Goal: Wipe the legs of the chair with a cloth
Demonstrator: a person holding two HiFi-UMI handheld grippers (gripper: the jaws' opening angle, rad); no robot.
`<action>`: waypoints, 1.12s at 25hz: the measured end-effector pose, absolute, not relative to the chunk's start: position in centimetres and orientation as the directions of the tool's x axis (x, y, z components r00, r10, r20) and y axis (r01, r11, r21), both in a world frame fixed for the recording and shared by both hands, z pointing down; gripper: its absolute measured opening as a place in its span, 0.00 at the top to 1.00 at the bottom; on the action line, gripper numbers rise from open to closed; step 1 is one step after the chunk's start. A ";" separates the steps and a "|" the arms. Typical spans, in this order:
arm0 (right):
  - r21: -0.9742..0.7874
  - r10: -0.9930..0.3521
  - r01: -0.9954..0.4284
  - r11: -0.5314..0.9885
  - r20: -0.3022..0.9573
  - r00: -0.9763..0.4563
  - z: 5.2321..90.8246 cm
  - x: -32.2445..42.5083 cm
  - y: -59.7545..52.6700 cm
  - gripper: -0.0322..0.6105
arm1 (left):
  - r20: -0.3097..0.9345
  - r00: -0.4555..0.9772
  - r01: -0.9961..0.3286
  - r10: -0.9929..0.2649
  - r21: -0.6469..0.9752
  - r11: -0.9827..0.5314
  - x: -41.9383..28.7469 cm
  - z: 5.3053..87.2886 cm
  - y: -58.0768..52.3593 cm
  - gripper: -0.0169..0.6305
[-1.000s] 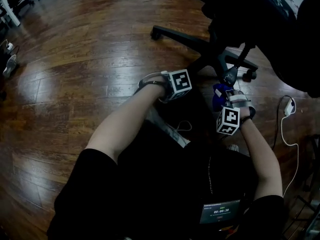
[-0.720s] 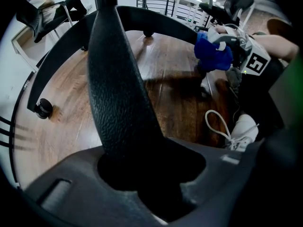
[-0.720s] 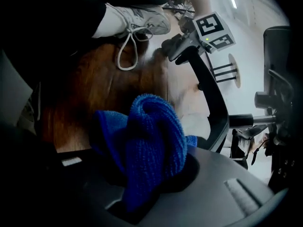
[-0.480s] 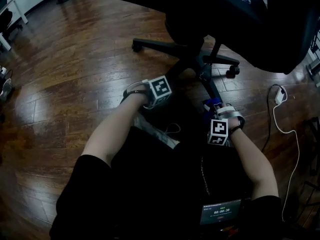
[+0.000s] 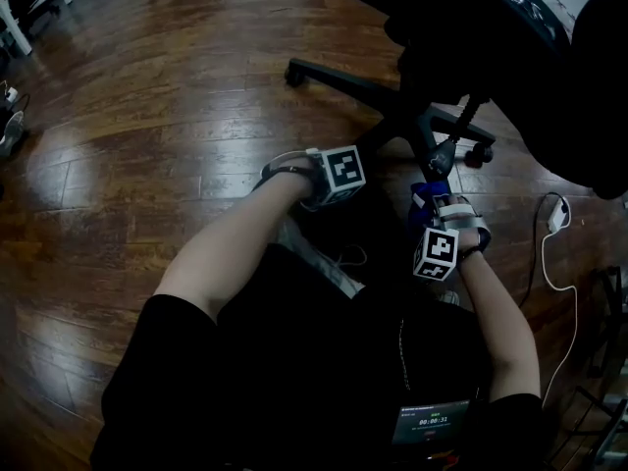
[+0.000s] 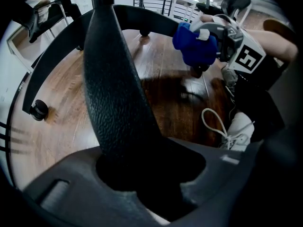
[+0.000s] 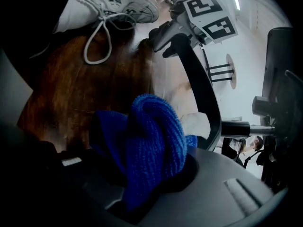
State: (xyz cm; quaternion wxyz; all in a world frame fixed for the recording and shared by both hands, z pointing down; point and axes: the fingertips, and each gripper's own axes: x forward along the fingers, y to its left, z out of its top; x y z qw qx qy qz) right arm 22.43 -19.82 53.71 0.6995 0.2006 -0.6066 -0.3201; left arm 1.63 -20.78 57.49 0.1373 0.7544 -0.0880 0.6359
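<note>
The left tongs (image 6: pixel 142 174) pinch a bumpy black plastic chair leg (image 6: pixel 113 89) above the brown wooden floor (image 5: pixel 147 116). The right tongs (image 7: pixel 147 174) pinch a bunched-up blue knitted cloth (image 7: pixel 151 136). The cloth sits at the end of a second black chair leg (image 6: pixel 147 18).

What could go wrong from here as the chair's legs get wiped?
1. The blue cloth sits bunched as a small wad in the right gripper, so the hard jaws might scrape a chair leg rather than wipe it.
2. The chair rests on a caster at each leg end. Only the left gripper, clamped on that leg, steadies it, so it could roll.
3. A loose shoelace loops nearby and could snag.
</note>
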 end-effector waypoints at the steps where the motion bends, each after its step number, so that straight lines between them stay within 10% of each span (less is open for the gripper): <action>1: 0.677 -0.699 0.203 0.707 0.712 0.061 53.5 22.0 -20.9 0.80 | 0.982 0.183 -0.307 0.045 0.101 -0.946 1.7 57.5 -20.8 0.73; 12: 0.777 -0.797 0.182 0.603 0.598 0.088 49.4 16.5 -32.8 0.80 | 0.979 0.198 -0.291 0.056 0.113 -0.950 2.1 57.3 -20.8 0.73; 28: 0.547 -0.577 0.241 0.801 0.814 0.069 55.1 24.4 -14.4 0.80 | 0.986 0.163 -0.321 0.046 0.097 -0.942 1.2 58.1 -20.7 0.73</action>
